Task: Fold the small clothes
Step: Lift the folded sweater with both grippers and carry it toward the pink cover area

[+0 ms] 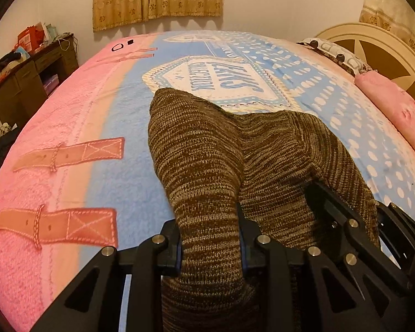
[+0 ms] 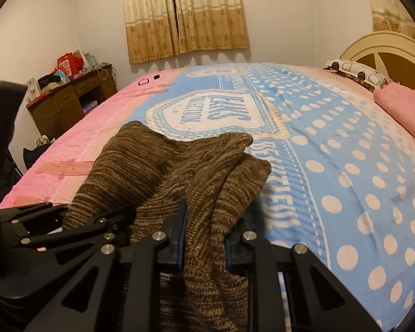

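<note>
Bed covered by blanket (image 1: 102, 116), pink on left, blue with white dots on right, big label print in middle. Pink pillow (image 1: 395, 110) and patterned pillow (image 1: 334, 52) by cream headboard (image 1: 373, 44). Gold curtains (image 2: 185, 13) on far wall. Cluttered brown desk (image 1: 27, 74) at left.

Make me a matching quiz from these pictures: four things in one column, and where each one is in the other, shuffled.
Things:
1. brown knit garment
2. desk
3. curtains
4. pink pillow

Places:
A. on the wall behind the bed
B. clamped in both hand-held grippers
C. by the headboard, on the right
D. against the wall, left of the bed

Pairs: 1-B, 2-D, 3-A, 4-C
</note>
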`<action>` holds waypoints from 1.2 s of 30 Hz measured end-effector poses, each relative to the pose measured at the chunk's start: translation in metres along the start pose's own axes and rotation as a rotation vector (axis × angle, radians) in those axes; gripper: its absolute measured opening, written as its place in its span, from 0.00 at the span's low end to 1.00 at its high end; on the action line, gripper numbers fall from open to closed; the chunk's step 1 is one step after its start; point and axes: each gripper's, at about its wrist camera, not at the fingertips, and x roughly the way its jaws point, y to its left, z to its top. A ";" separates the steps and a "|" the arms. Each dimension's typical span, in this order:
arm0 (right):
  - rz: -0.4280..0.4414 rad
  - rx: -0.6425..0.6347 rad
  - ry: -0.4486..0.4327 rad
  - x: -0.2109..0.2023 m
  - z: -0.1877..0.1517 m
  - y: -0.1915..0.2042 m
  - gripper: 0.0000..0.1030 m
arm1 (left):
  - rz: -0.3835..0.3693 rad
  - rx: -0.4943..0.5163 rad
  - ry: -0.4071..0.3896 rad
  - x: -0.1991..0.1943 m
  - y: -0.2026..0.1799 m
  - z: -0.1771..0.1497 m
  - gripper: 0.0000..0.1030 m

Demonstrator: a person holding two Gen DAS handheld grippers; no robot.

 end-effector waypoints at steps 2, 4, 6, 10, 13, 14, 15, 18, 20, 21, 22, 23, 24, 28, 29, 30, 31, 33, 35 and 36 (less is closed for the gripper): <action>-0.001 -0.011 -0.011 -0.008 -0.001 0.004 0.22 | 0.001 -0.004 -0.004 -0.005 0.002 -0.002 0.29; 0.001 -0.021 -0.019 -0.012 0.000 0.008 0.22 | 0.003 -0.005 -0.010 -0.011 0.004 -0.005 0.29; 0.004 -0.019 -0.023 -0.016 -0.001 0.012 0.22 | 0.006 -0.004 -0.019 -0.018 0.006 -0.009 0.29; 0.016 -0.012 -0.034 -0.025 -0.005 0.016 0.22 | 0.003 0.002 -0.028 -0.028 0.009 -0.018 0.29; 0.022 -0.009 -0.041 -0.033 -0.008 0.020 0.22 | -0.001 0.002 -0.025 -0.030 0.011 -0.024 0.29; 0.022 -0.013 -0.041 -0.034 -0.009 0.020 0.22 | -0.003 0.003 -0.023 -0.030 0.011 -0.026 0.29; 0.021 -0.018 -0.040 -0.035 -0.010 0.021 0.22 | -0.006 0.003 -0.022 -0.031 0.011 -0.028 0.29; 0.016 -0.020 -0.034 -0.037 -0.015 0.024 0.22 | -0.013 0.006 -0.020 -0.032 0.010 -0.031 0.29; 0.011 -0.022 -0.033 -0.038 -0.017 0.024 0.22 | -0.022 0.006 -0.017 -0.032 0.010 -0.033 0.29; 0.008 -0.022 -0.032 -0.039 -0.018 0.024 0.22 | -0.025 0.005 -0.016 -0.033 0.010 -0.033 0.29; 0.006 -0.021 -0.032 -0.041 -0.019 0.024 0.22 | -0.028 0.004 -0.017 -0.033 0.010 -0.033 0.29; 0.003 -0.021 -0.031 -0.041 -0.020 0.024 0.22 | -0.030 0.002 -0.019 -0.034 0.010 -0.033 0.29; 0.003 -0.019 -0.031 -0.042 -0.020 0.024 0.22 | -0.031 0.000 -0.021 -0.034 0.011 -0.033 0.29; 0.004 -0.027 -0.035 -0.043 -0.020 0.025 0.22 | -0.030 -0.010 -0.024 -0.036 0.016 -0.033 0.29; 0.005 -0.030 -0.036 -0.043 -0.020 0.026 0.22 | -0.029 -0.010 -0.024 -0.036 0.017 -0.034 0.29; 0.008 -0.030 -0.036 -0.043 -0.020 0.026 0.22 | -0.030 -0.010 -0.023 -0.036 0.018 -0.035 0.29; 0.009 -0.031 -0.036 -0.043 -0.020 0.028 0.22 | -0.030 -0.012 -0.022 -0.036 0.019 -0.035 0.29; 0.010 -0.033 -0.036 -0.043 -0.020 0.029 0.22 | -0.030 -0.019 -0.022 -0.037 0.020 -0.037 0.29; 0.012 -0.034 -0.035 -0.042 -0.020 0.031 0.22 | -0.030 -0.031 -0.024 -0.038 0.024 -0.037 0.29; 0.014 -0.037 -0.034 -0.042 -0.019 0.032 0.22 | -0.028 -0.035 -0.026 -0.039 0.025 -0.037 0.29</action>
